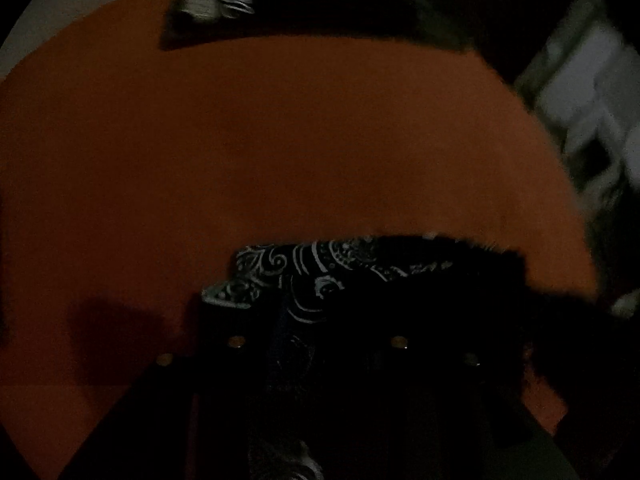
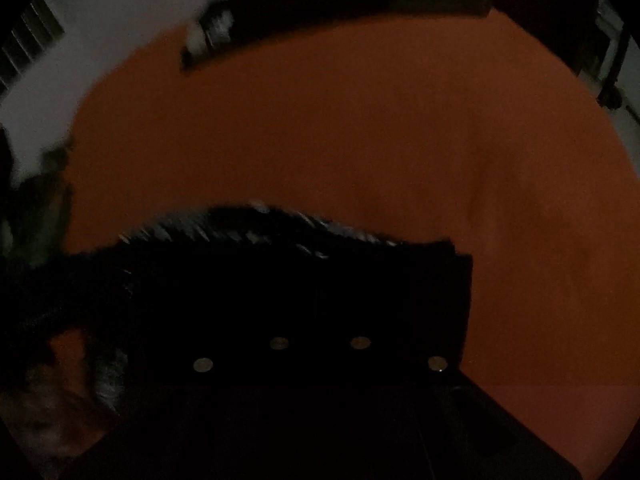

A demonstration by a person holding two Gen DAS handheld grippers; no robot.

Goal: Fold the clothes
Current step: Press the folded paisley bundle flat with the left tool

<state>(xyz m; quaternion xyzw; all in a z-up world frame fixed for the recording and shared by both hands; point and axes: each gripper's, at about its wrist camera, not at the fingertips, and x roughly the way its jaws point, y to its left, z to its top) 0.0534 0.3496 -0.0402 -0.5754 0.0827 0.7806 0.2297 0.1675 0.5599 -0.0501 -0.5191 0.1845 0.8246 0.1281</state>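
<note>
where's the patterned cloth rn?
Patterned cloth hangs at the left gripper, bottom centre of the left wrist view, over the orange surface; folded dark pile lies beyond.

Patterned cloth garment on matt orange surface.

Bare orange surface between near garment and far pile.

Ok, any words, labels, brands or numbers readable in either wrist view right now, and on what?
None can be read.
Patterned black cloth at the left fingers: white paisley swirls only, no lettering.
Folded dark clothes at the far edge of the orange table: pale striped patches, too blurred to tell whether they carry text.
Right wrist view: the cloth is motion-blurred and dark; nothing legible.
</note>
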